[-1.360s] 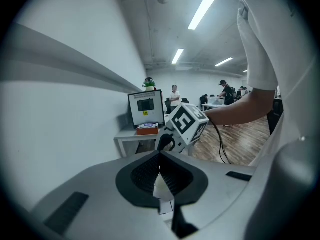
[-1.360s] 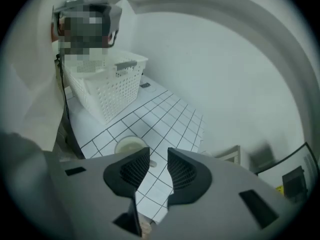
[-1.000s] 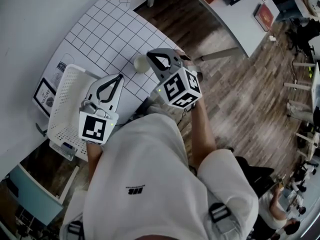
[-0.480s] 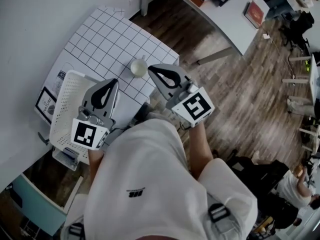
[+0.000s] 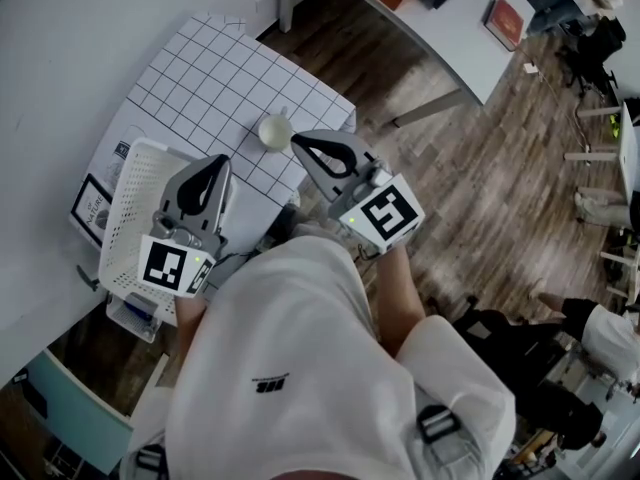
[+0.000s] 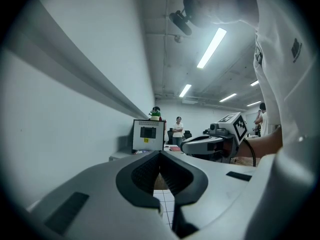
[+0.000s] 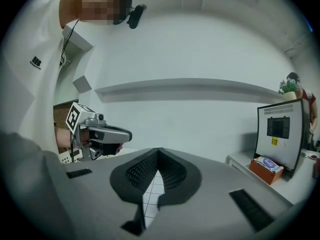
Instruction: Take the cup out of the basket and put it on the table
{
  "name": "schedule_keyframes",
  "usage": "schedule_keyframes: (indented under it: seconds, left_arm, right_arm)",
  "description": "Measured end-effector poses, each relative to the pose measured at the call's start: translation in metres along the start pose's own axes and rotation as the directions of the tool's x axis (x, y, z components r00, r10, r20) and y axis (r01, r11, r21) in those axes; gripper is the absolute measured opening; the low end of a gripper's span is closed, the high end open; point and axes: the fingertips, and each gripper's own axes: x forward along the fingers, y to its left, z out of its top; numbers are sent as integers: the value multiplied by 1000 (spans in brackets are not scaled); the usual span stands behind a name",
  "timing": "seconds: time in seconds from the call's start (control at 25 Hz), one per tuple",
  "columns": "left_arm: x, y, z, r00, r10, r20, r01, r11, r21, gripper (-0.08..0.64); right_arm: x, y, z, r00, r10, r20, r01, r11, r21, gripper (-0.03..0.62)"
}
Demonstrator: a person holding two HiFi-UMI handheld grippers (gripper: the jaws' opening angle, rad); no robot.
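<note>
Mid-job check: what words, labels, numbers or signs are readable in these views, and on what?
None reads clearly.
Dark framed card beside the white plastic basket: print too small.
Small black logo on the person's white shirt: blurred.
Yellow sticker on the white-framed monitor: too small.
Cubes on the left gripper and right gripper: square markers only, no words.
</note>
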Motion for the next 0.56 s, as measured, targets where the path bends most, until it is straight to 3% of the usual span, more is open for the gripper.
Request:
schedule_keyframes:
  seconds: [0.56]
  left_arm:
    - [3, 6, -1, 1000, 15, -2, -15, 1000, -7, 9]
  right_arm:
    - [6, -3, -6, 1000, 11, -27, -11, 1000, -9, 12]
